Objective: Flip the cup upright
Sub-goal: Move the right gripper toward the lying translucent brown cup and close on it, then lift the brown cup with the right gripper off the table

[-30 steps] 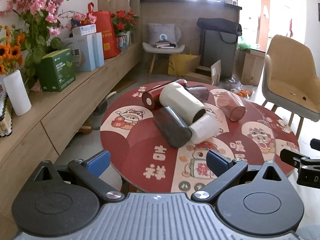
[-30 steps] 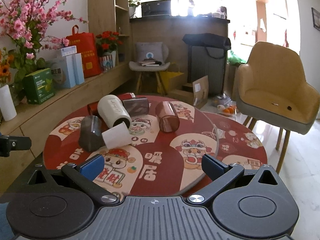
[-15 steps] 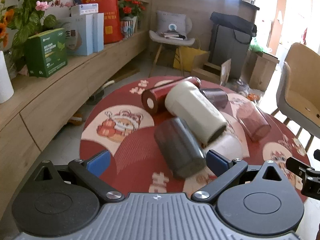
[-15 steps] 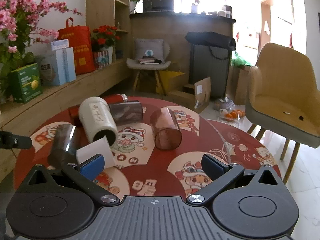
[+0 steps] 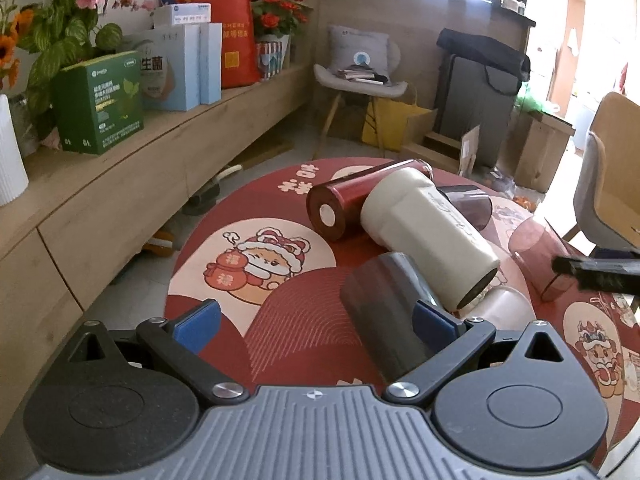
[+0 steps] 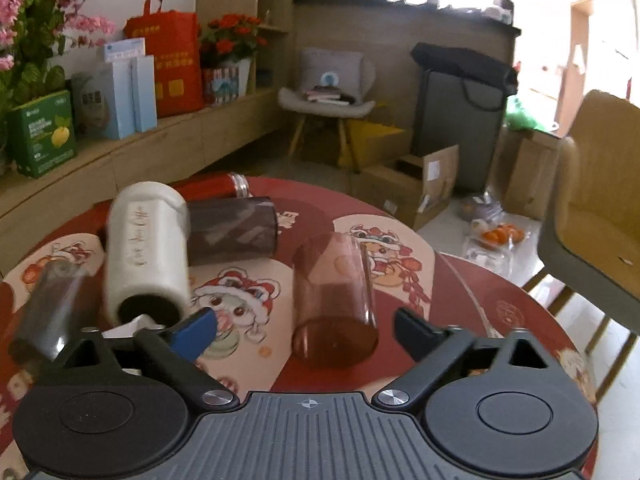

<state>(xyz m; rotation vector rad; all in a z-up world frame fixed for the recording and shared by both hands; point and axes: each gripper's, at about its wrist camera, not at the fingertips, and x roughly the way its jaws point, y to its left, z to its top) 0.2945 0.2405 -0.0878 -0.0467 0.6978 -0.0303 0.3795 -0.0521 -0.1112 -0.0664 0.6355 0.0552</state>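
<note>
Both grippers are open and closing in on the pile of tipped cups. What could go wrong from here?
1. The right gripper lines up with the clear reddish tumbler; lying on its side, it could roll off the round table.
2. The left gripper's right finger sits at the dark grey cup, which touches the cream cup; nudging it may shift the whole pile.

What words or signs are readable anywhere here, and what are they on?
"吉祥": far edge of the red tablecloth.
"福" and "禄": the bags its cartoon cat carries.
"生菌": pale blue box on the shelf.
Green box, red bag, cream cup script: too small or blurred.
</note>
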